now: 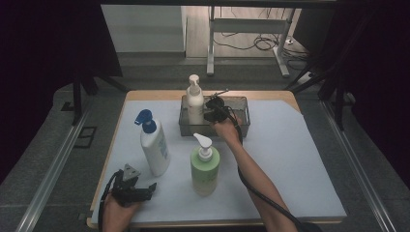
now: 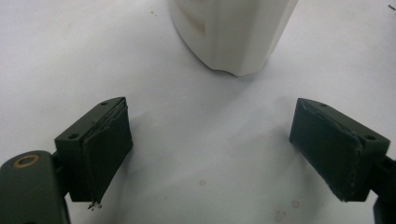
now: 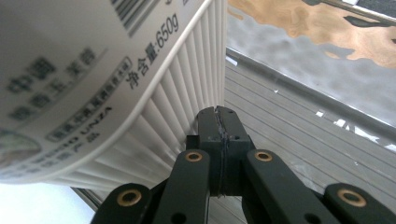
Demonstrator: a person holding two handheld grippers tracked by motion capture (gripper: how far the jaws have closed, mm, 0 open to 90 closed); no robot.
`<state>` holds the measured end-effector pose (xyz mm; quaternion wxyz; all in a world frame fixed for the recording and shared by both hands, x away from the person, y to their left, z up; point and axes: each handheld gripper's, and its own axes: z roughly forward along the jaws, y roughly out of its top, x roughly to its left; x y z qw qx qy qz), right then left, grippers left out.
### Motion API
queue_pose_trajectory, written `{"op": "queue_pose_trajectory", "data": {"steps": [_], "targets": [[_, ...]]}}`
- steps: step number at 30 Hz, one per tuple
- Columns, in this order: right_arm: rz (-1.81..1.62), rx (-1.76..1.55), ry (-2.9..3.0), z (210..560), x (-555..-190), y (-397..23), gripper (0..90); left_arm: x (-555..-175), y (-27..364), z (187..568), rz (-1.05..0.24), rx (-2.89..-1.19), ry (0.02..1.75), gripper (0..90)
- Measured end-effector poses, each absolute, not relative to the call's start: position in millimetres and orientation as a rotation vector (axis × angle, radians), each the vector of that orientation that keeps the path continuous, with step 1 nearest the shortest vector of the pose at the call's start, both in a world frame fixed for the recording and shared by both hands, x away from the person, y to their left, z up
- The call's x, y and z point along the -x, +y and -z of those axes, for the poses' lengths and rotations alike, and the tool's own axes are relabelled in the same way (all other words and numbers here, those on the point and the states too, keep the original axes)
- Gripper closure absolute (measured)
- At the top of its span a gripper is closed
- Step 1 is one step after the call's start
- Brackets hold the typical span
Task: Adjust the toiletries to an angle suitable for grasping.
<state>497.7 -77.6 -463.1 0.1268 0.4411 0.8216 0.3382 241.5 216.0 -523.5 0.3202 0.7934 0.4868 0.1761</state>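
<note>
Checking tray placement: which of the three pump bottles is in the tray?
The all-white bottle, standing upright in the grey tray at the far side. The blue-pump bottle and green bottle stand on the mat.

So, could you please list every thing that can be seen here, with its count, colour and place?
White pump bottle: one, white, standing in the left end of the bin.
Bin: one, clear grey, far middle of the table.
Blue-capped bottle: one, white, left of centre.
Green pump bottle: one, green, centre front.
Table: one, white top.
Left gripper: black, open, front left.
Right gripper: black, shut, inside the bin beside the white pump bottle.
</note>
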Motion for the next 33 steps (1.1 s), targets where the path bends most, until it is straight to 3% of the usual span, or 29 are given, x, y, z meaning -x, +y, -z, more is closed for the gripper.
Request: {"op": "queue_pose_trajectory", "data": {"steps": [33], "targets": [[-0.997, -1.236, 2.428, 462, -495, -58, 89.5, -242, 216, 524, -0.462, -2.085, 1.279, 12.3]]}}
